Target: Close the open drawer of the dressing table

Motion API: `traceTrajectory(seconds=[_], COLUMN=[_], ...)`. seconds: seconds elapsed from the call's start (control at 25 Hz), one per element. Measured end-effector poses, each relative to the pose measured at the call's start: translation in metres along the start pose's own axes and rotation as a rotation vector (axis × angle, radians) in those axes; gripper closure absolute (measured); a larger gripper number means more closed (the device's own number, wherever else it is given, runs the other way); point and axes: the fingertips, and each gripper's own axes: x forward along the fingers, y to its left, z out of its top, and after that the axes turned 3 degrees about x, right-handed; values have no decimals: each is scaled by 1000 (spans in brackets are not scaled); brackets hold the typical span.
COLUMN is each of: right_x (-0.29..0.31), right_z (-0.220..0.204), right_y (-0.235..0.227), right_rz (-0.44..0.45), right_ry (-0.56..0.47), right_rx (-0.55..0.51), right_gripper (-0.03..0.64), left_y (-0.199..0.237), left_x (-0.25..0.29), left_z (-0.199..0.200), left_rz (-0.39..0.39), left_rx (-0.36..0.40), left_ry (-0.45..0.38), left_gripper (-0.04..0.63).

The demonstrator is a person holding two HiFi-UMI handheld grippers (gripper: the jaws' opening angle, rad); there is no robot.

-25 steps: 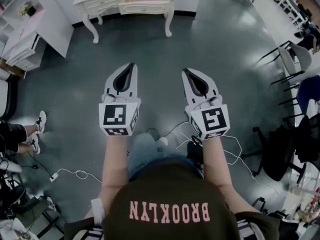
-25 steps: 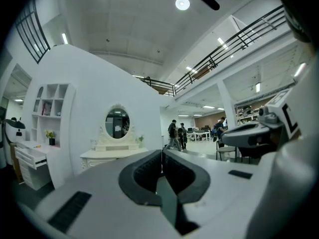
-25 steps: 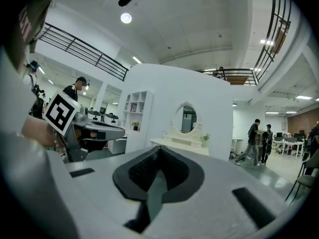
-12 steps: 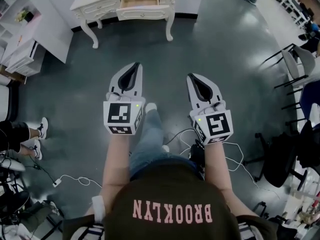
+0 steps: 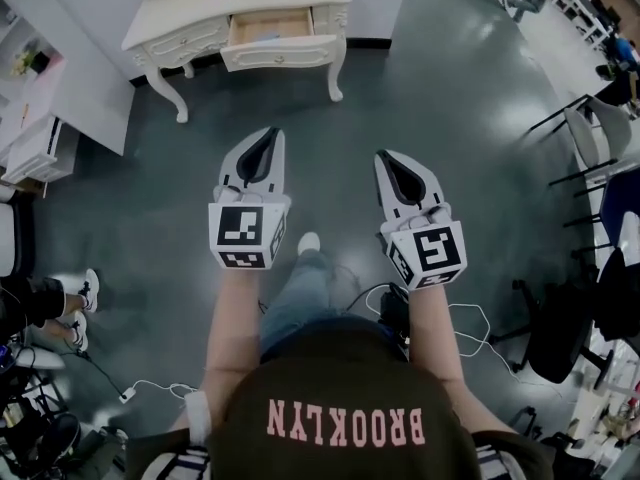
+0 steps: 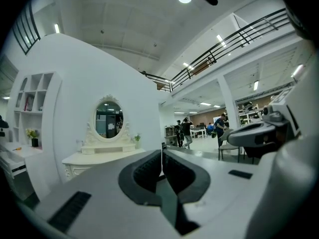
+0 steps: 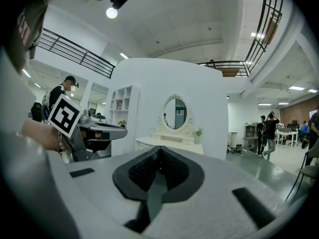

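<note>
The cream dressing table (image 5: 205, 16) stands at the far end of the floor in the head view, its right-hand drawer (image 5: 279, 55) pulled out and showing a wooden inside. My left gripper (image 5: 268, 131) and right gripper (image 5: 384, 154) are held side by side over bare floor, well short of the table, both shut and empty. In the left gripper view the jaws of the left gripper (image 6: 161, 154) meet, with the table's oval mirror (image 6: 107, 118) beyond them. The right gripper view shows the right gripper (image 7: 159, 151) with its jaws together and the mirror (image 7: 175, 112) ahead.
A white shelf unit (image 5: 55, 88) stands left of the table. Black chairs (image 5: 585, 118) line the right side. A white cable (image 5: 150, 386) lies on the floor near my feet, and a seated person's shoes (image 5: 86, 293) show at the left. People stand far back (image 6: 184, 131).
The dressing table has come nearer and lower in the head view as I walk towards it. Both grippers have kept their place side by side and stayed shut.
</note>
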Motion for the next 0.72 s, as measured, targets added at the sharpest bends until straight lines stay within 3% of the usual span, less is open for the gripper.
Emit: traceTrajectory(seconds=[0.44,0.72], right_x=[127,164], right_z=[13,6], right_y=[-34,-40], right_rz=[-28,-27], right_ry=[22,38], right_rx=[17,22], right_gripper=[621,621], left_y=[92,119], left_x=[100,129], left_z=[-13,-29], left_rz=[-6,-3], left_rx=[-25,-43], left_ry=[26,37], left_gripper=[588,588])
